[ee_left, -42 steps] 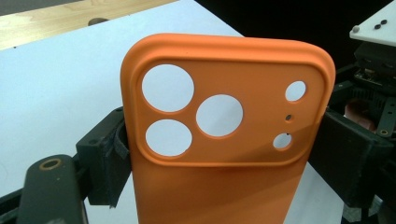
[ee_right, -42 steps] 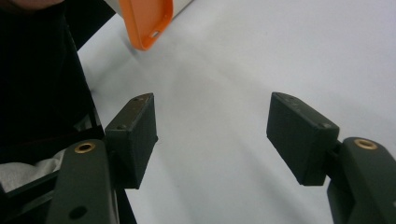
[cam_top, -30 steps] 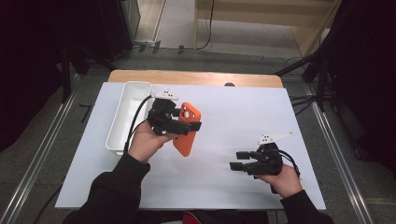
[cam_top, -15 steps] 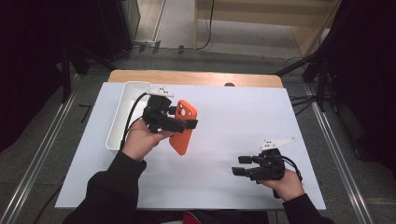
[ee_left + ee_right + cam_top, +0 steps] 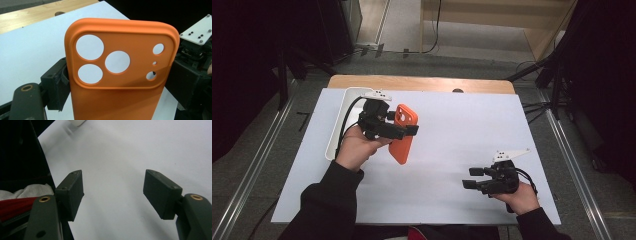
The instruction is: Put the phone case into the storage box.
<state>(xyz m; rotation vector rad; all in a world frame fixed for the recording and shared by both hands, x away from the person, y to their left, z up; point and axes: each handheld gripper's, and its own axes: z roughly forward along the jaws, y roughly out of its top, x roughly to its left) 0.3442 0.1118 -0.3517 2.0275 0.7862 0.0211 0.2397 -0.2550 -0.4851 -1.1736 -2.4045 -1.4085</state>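
An orange phone case (image 5: 404, 134) with round camera cut-outs is held above the white mat, left of centre. My left gripper (image 5: 411, 131) is shut on it across its width. In the left gripper view the case (image 5: 120, 100) stands upright between the two black pads (image 5: 56, 85), its camera end up. My right gripper (image 5: 469, 178) hovers low over the mat near the front right, pointing left. Its jaws (image 5: 113, 192) stand open, with bare mat between them.
A long white tray (image 5: 343, 100) lies along the mat's left side, behind the left hand. The white mat (image 5: 472, 130) covers the table; a wooden strip (image 5: 422, 84) shows at the back. The right gripper's plate (image 5: 197, 30) shows beyond the case.
My left hand has shifted slightly left with the case, which now stands a bit more upright. The right hand has barely moved.
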